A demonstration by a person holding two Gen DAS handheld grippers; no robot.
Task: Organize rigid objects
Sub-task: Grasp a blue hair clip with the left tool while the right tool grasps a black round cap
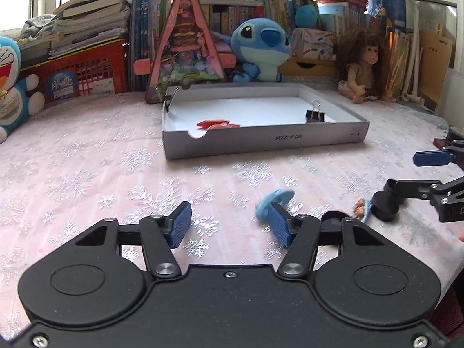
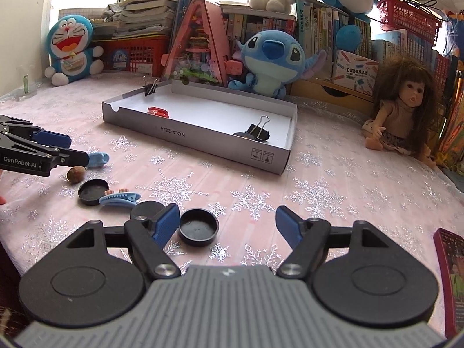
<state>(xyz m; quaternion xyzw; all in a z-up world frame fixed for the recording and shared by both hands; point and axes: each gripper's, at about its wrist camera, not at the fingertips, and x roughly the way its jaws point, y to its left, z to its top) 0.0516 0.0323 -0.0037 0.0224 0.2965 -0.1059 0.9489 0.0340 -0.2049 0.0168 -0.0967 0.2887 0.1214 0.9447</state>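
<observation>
The right gripper (image 2: pixel 226 226) is hovering low with its jaws gaping wide, holding nothing, a black cap (image 2: pixel 198 230) lying between its fingers. To the left, the left gripper (image 1: pixel 229 224) is also spreading wide and empty, a light blue clip (image 1: pixel 274 200) sitting just beside its right fingertip. Farther back, the grey box (image 2: pixel 179 133) is holding red clips (image 2: pixel 158 112) and a binder clip (image 2: pixel 258 132).

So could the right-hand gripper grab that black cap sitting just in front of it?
Probably yes. The right gripper is open, and the black cap lies on the tablecloth just inside its left finger, with nothing covering it.
</observation>
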